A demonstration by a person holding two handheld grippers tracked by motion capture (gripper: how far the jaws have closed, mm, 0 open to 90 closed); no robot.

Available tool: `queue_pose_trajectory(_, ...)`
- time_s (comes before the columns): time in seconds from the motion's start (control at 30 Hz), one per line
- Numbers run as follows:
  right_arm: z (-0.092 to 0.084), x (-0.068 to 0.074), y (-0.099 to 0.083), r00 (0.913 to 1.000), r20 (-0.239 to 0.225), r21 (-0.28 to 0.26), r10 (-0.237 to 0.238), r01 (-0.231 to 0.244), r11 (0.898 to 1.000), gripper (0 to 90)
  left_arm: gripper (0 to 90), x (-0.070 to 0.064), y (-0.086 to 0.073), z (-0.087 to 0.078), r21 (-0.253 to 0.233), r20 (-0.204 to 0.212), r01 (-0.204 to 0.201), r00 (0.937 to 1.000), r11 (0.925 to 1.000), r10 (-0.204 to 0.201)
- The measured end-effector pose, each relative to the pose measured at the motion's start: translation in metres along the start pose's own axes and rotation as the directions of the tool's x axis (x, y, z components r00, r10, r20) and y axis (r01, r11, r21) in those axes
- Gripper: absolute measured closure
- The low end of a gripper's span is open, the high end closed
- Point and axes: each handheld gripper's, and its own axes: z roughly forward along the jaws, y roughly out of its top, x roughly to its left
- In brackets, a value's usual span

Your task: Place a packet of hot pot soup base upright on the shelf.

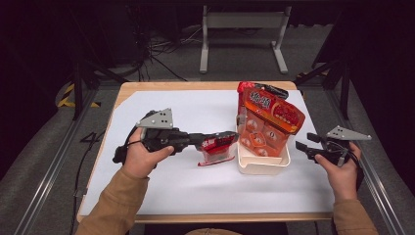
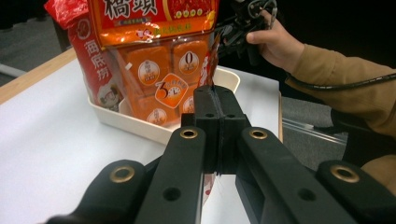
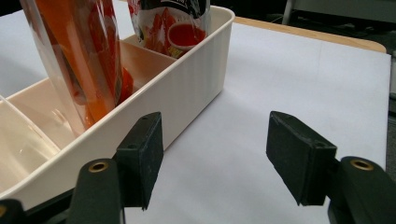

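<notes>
— Briefly, what does my left gripper (image 1: 230, 137) hold, and how does it lie?

— Your jaws are pressed together on a small red sauce packet (image 1: 217, 149). In the high view the packet hangs just left of the white plastic bin (image 1: 263, 165), close above the white table sheet (image 1: 166, 191). Its long axis runs roughly level, left to right across the table, in line with the gripper, which points toward the bin. In the left gripper view the closed pads meet edge to edge, and just a thin sliver of film shows between them.

— Materials and shapes?

— I read the packet as glossy, flexible film, red with a clear lower edge that curls. The bin is a smooth, cream-white rectangular tray with rounded corners and inner dividers. A tall orange snack bag (image 1: 269, 122) stands in it, leaning, shiny and crinkled, printed with round labels; a red pouch (image 2: 91, 56) stands behind it.

— And my right gripper (image 1: 304, 147)?

— Its jaws stand well apart with nothing between them, just beside the bin's right wall, over the sheet.

— Anything hard to make out?

— I cannot read the packet's print; the closed jaws cover its upper edge. The right gripper view cuts off the bag's top and the bin's near end.
</notes>
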Motion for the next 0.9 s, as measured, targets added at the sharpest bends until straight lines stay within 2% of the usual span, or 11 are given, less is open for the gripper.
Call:
queue_pose_trajectory(0.4,-0.003,-0.001,0.000,1.0000,-0.001,-0.009,0.009,-0.009,1.000,36.4,89.8,0.002,0.018,0.012,-0.013,0.033,-0.033,0.9989,0.9994,0.033)
queue_pose_trajectory(0.9,-0.005,-0.004,0.001,0.9999,-0.003,-0.021,0.010,-0.010,1.000,36.3,89.9,-0.002,0.037,0.039,-0.010,0.065,-0.077,0.9949,0.9970,0.077)
